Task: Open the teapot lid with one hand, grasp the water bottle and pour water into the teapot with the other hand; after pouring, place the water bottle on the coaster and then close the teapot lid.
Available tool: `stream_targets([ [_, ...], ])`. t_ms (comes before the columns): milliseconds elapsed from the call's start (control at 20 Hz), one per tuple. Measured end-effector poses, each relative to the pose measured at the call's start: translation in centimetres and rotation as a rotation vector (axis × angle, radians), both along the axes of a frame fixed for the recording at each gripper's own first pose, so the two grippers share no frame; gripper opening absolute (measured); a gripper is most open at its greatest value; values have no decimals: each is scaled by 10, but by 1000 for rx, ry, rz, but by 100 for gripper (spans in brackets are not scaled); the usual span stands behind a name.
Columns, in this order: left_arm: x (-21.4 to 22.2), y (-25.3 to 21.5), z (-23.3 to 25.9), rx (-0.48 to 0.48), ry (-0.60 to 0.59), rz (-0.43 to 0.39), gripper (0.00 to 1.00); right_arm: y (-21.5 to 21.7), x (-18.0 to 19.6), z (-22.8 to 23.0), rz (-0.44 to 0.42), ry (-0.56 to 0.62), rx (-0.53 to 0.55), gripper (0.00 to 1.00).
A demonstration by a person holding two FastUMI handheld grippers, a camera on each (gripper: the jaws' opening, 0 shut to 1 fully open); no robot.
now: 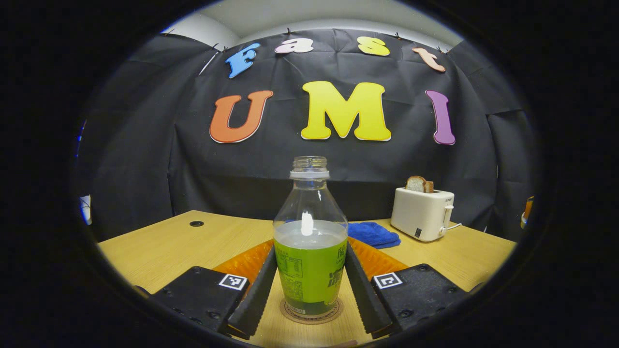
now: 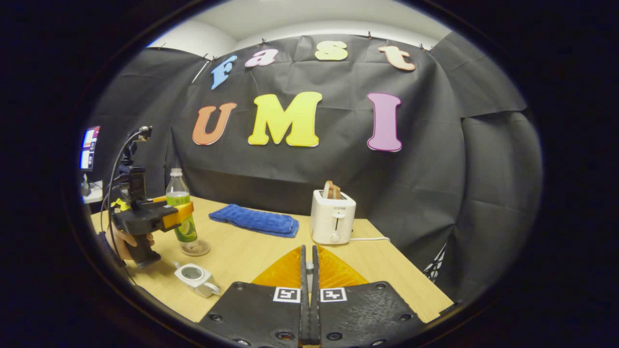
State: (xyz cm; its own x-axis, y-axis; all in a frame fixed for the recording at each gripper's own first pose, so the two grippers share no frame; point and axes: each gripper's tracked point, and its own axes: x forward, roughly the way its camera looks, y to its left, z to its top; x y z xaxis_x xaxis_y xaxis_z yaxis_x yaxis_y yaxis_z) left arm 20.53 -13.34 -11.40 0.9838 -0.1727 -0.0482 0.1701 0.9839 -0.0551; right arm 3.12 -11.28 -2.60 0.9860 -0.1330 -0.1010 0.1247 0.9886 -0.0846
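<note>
Left gripper view puts the clear plastic water bottle with the green label [image 1: 309, 241] dead centre, uncapped, about half full, standing upright on the round cork coaster [image 1: 334, 311]. The left gripper [image 1: 309, 254] clasps it, one finger pressed against each side of the labelled body.

In the right gripper view, the small white ceramic teapot [image 2: 193, 276] sits just in front of the bottle, nearer the camera. Its mouth is open and no lid sits on it; I cannot tell whether there is water inside. The right gripper [image 2: 308, 258] hangs well to the side of the bottle, its fingers clenched to a thin slit. A small pale speck shows in that slit, too small to name as the lid.

With the pot open and the bottle gripped on the coaster, this looks like either the pick-up before pouring or the set-down after it. Either way, the bottle must stay upright.

Behind the bottle on the light wooden table [image 1: 159, 246] lie a folded blue towel [image 1: 372, 234] and a white toaster [image 1: 420, 212].
</note>
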Motion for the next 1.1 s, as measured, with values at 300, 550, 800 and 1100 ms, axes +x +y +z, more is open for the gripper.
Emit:
stream_targets([
  [300,1,-5,3,15,-7,-7,82,5,1,-1,11,2,-14,0],
  [550,-13,-7,26,27,-56,-31,94,15,2,-1,40,-3,-10,0],
  [800,-35,1,52,46,-106,-19,96,40,4,0,98,-20,21,0],
  [1100,-78,19,67,43,-93,12,96,90,10,-7,227,-49,163,0],
])
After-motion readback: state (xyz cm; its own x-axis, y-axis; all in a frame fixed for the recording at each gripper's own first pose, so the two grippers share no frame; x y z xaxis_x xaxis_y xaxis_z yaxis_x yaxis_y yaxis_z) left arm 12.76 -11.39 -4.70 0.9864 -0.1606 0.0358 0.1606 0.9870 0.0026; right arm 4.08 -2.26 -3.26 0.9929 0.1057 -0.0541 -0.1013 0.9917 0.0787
